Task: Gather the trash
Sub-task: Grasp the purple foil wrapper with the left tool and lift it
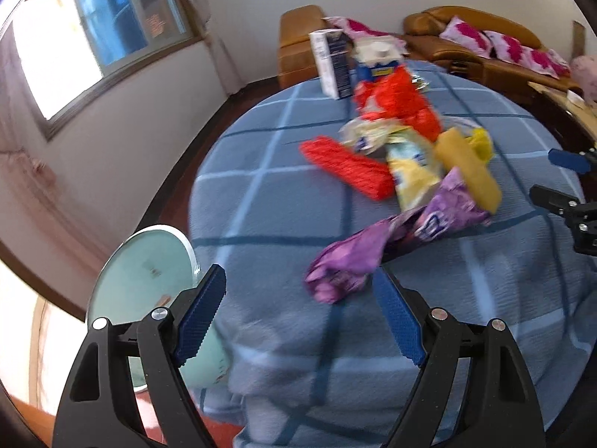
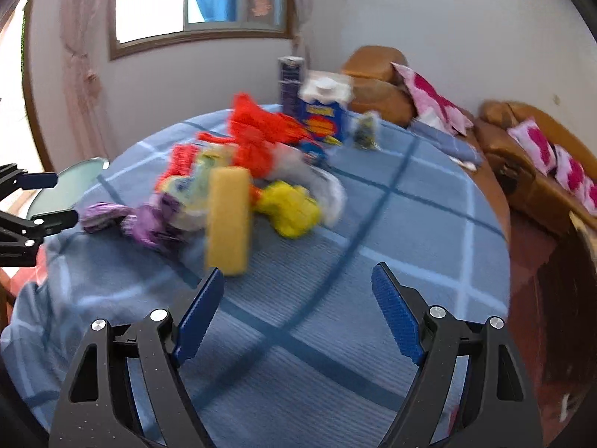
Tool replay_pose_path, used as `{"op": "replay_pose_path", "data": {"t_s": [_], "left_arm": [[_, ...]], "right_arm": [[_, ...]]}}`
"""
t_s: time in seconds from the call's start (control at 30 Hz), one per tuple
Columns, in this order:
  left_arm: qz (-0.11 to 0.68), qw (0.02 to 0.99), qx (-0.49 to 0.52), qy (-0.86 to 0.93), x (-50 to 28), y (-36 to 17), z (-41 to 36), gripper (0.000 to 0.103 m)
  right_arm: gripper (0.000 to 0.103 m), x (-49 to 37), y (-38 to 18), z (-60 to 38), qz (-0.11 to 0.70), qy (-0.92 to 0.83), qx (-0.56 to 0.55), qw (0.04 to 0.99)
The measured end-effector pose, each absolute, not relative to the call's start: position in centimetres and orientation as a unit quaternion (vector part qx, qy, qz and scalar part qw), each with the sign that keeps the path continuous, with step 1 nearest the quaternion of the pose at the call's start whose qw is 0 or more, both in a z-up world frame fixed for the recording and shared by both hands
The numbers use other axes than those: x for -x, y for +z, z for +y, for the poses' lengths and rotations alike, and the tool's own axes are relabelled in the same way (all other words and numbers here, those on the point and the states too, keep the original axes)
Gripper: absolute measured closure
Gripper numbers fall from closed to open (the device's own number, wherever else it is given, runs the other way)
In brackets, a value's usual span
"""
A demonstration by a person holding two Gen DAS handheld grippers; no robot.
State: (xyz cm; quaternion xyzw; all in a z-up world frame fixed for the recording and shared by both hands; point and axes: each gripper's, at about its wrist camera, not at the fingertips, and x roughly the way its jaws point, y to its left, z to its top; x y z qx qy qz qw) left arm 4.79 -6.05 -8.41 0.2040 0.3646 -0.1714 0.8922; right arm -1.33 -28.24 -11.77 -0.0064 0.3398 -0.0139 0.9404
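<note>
A pile of trash lies on the blue checked tablecloth (image 1: 283, 201). It holds a purple wrapper (image 1: 373, 250), a yellow sponge (image 1: 466, 168), a pale yellow bag (image 1: 410, 171), red wrappers (image 1: 347, 166) and a crumpled yellow bag (image 2: 291, 209). My left gripper (image 1: 300, 280) is open and empty, just short of the purple wrapper. My right gripper (image 2: 298, 276) is open and empty, near the yellow sponge (image 2: 227, 220). The purple wrapper (image 2: 145, 220) also shows in the right wrist view. The right gripper shows at the right edge of the left wrist view (image 1: 559, 179).
A white and blue carton (image 1: 332, 63) and a blue box (image 2: 322, 117) stand at the table's far side. A round glass side table (image 1: 141, 272) stands left of the table. A brown sofa (image 1: 485, 44) with pink cushions lines the wall.
</note>
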Motion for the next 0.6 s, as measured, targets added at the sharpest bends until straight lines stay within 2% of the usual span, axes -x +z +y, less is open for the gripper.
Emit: {"op": "replay_pose_path", "data": {"t_s": [0.03, 0.1, 0.17, 0.23, 0.3, 0.6], "left_arm": [[0.364, 0.890, -0.207, -0.181, -4.9, -8.7, -6.6, 0.023], [0.368, 0.885, -0.206, -0.195, -5.6, -9.6, -7.4, 0.030], [0.396, 0.870, -0.195, -0.218, -6.6, -10.7, -8.0, 0.062], [0.404, 0.866, -0.184, -0.229, -6.9, -11.1, -8.3, 0.068], [0.404, 0.863, -0.177, -0.245, -6.7, -10.8, -8.4, 0.080], [0.371, 0.881, -0.190, -0.224, -4.7, -7.3, -5.2, 0.083]], "right_arm": [[0.023, 1.6, -12.0, -28.6, 0.341, -0.018, 0.000, 0.940], [0.023, 1.9, -12.1, -29.4, 0.339, -0.026, -0.014, 0.940], [0.023, 2.1, -12.1, -30.1, 0.334, -0.033, -0.023, 0.942], [0.023, 2.2, -12.1, -30.9, 0.333, -0.041, -0.032, 0.942], [0.023, 2.3, -12.2, -31.7, 0.332, -0.051, -0.045, 0.941], [0.023, 1.7, -11.9, -31.7, 0.330, -0.047, -0.067, 0.940]]}}
